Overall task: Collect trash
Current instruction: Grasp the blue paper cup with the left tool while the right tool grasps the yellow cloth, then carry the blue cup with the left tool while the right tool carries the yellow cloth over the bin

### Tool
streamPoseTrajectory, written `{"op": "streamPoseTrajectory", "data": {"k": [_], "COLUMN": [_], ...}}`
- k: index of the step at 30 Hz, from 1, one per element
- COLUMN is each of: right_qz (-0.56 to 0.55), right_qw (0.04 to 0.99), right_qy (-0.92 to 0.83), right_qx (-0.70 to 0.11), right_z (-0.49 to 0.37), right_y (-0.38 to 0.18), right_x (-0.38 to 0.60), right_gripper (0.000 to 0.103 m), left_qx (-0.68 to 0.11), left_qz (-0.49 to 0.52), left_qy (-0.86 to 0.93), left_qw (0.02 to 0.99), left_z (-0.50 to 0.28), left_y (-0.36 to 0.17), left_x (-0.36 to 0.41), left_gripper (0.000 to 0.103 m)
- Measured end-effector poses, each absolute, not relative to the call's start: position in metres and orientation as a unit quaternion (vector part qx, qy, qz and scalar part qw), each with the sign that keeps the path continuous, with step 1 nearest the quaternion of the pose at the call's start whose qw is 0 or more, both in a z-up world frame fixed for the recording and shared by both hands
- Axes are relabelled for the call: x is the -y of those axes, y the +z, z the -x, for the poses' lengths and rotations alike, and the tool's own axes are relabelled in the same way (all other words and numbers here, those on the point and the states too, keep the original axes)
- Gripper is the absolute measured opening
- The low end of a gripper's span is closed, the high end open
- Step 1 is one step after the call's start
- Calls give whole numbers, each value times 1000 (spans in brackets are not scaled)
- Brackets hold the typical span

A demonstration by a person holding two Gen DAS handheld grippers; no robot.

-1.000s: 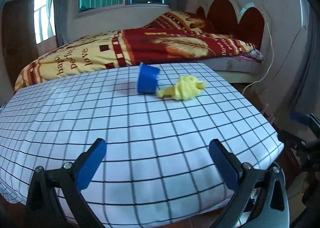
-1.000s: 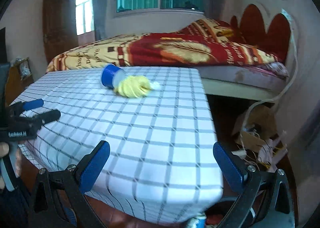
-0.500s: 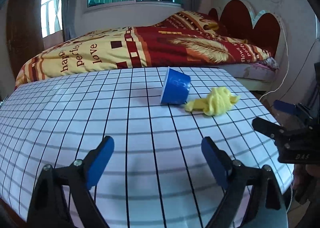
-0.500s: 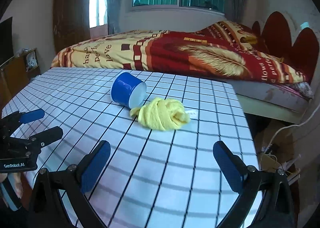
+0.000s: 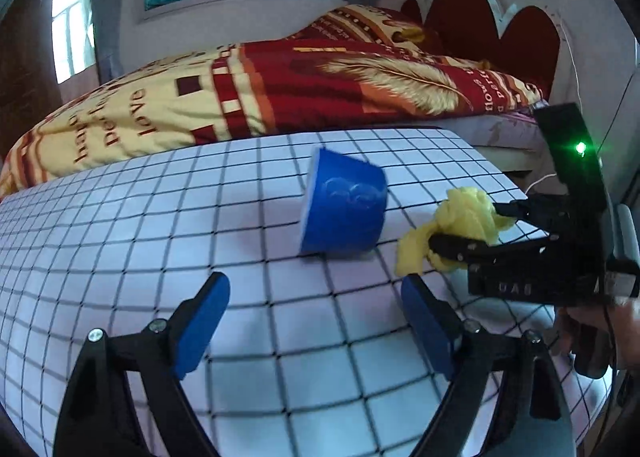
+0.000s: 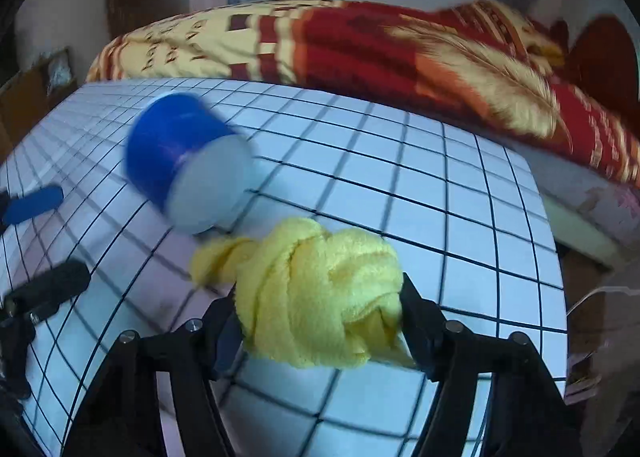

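We see the yellow cloth wad [image 6: 320,293], soft, fuzzy and twisted into a knot, lying on the checked tablecloth [image 6: 400,177] just beside the blue cup [image 6: 172,145]. The right gripper [image 6: 320,321] tilts steeply down over it, its black fingers [image 6: 416,317] on either side of the wad and closing; the pads touch its flanks. From the left wrist view the same gripper [image 5: 472,229] reaches in from the right, a hand [image 5: 600,329] behind it. The cup, smooth plastic and tapered, lies on its side with its pale mouth towards the wad. On the cup's near side our left gripper [image 5: 316,317] slants down above the cloth, its blue pads [image 5: 202,317] wide apart with nothing between them. Beyond the cup lies a bed with a red and yellow blanket [image 5: 280,89].
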State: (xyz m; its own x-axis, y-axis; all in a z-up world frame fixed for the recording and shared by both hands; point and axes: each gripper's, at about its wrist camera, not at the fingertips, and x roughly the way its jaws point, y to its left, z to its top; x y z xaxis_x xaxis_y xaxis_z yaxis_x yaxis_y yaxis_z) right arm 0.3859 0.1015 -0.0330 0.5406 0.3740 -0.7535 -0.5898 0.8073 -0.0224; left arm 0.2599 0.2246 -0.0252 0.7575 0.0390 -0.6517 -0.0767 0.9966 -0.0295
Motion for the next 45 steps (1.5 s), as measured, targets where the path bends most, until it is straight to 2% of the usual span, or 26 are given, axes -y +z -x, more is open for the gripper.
{"op": "streamPoseTrajectory", "data": {"k": [4, 12, 13, 14, 15, 19, 45], "right_qz": [125, 112, 111, 109, 106, 100, 91], "right_qw": [874, 875, 875, 876, 876, 879, 906], "right_qy": [264, 268, 267, 266, 267, 273, 269], "right_qx": [-388, -387, -388, -388, -387, -379, -312], "right_z": [-395, -395, -395, -395, -394, -387, -266], "right_y": [-31, -30, -29, -29, -29, -24, 23], "right_x": [-82, -76, -76, -76, -75, -71, -1], "right_gripper": [60, 57, 57, 57, 53, 45, 44], "left_qx": [-348, -367, -371, -375, -381, -371, -327], "left_qz": [18, -3, 0, 3, 7, 7, -3], "left_qy": [31, 42, 41, 36, 28, 15, -22], "left_qw": [937, 929, 928, 926, 924, 929, 945], "left_z": [-282, -312, -315, -317, -318, -311, -210], "left_y": [-24, -35, -37, -39, -40, -36, 1], "left_x": [-216, -214, -216, -217, -218, -215, -169], "left_gripper": [86, 80, 76, 62, 55, 54, 53]}}
